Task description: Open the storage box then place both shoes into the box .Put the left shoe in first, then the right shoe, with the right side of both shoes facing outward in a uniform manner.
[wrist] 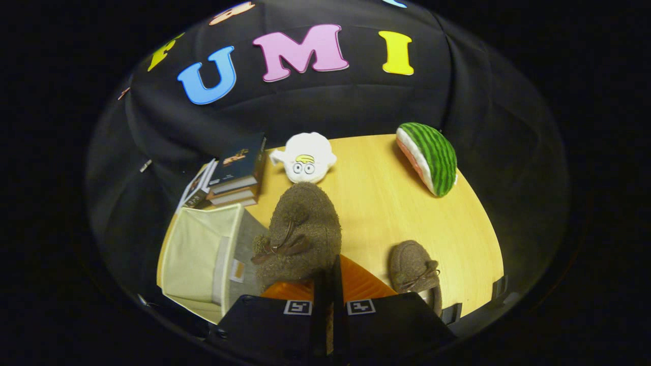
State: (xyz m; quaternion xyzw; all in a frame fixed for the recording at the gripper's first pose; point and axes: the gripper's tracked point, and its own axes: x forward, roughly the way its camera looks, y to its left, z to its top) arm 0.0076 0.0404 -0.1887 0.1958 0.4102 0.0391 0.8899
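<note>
My gripper (328,277) is shut on a fuzzy brown shoe (300,231) with a dark bow, pinching the rim of its heel; the shoe hangs lifted just ahead of the fingers, toe pointing away. The second brown shoe (414,269) with a bow lies on the wooden table (386,203) to the right of the fingers. The cream fabric storage box (201,254) stands to the left of the held shoe with its lid flap open.
A stack of books (236,173) sits behind the box. A white plush toy (305,157) lies beyond the held shoe, and a watermelon-slice plush (430,157) rests at the far right of the table.
</note>
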